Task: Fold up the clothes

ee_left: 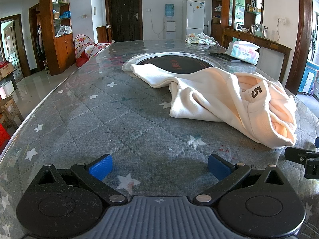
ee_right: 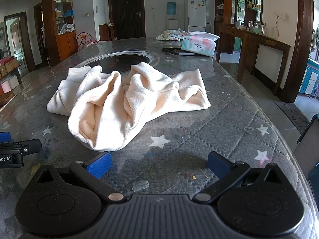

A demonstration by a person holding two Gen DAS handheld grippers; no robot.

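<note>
A cream fleece garment (ee_left: 219, 97) lies crumpled on the grey star-patterned table (ee_left: 99, 119), with a tag marked 5 on top. In the right wrist view the garment (ee_right: 129, 99) lies bunched just ahead and to the left. My left gripper (ee_left: 159, 169) is open and empty, low over the table, with the garment ahead to its right. My right gripper (ee_right: 159, 166) is open and empty, with the garment's near edge just beyond its left finger. Each gripper shows at the edge of the other's view: the right gripper (ee_left: 307, 159), the left gripper (ee_right: 16, 151).
A round black hotplate (ee_left: 175, 63) is set into the table behind the garment. A tissue pack (ee_right: 198, 46), a dark flat book (ee_right: 177, 51) and a patterned cloth (ee_right: 171, 34) lie at the far end. The table's right edge (ee_right: 279, 123) drops to the floor.
</note>
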